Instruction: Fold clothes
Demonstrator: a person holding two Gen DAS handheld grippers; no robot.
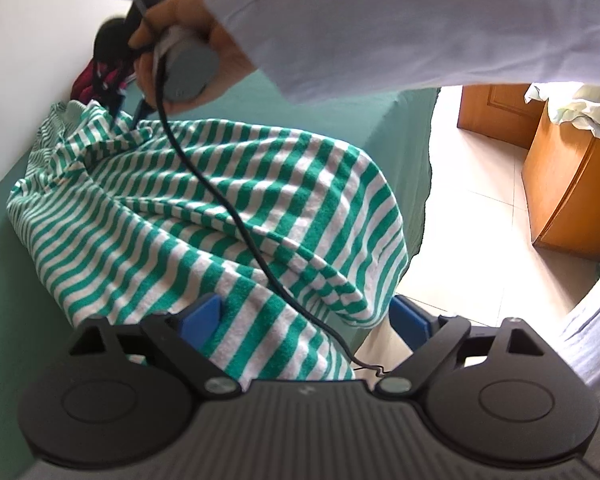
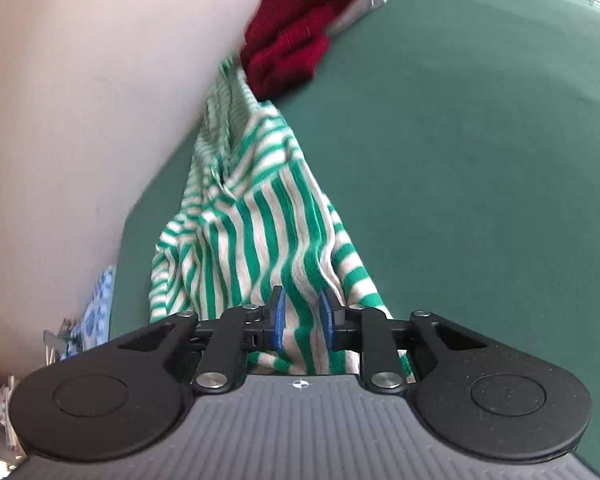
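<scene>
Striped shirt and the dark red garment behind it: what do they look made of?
The striped shirt looks like a soft cotton-type knit with a matt finish: it drapes in loose folds and shows a slightly fuzzy surface. The dark red garment seems a thicker, fluffier knit, perhaps wool or fleece; blur leaves that open.

Left gripper (image 1: 306,320): jaws spread wide, blue pads at 9 and 3 o'clock of its centre, striped cloth lying loose between them.
Right gripper (image 2: 302,318): jaws narrowed, a fold of cloth between the pads; pressing cannot be told.
Right hand (image 1: 198,46): at 11 o'clock in the left wrist view, fist wrapped round the handle.
Sleeve (image 1: 400,20): white, reaching in from 1 o'clock.
</scene>
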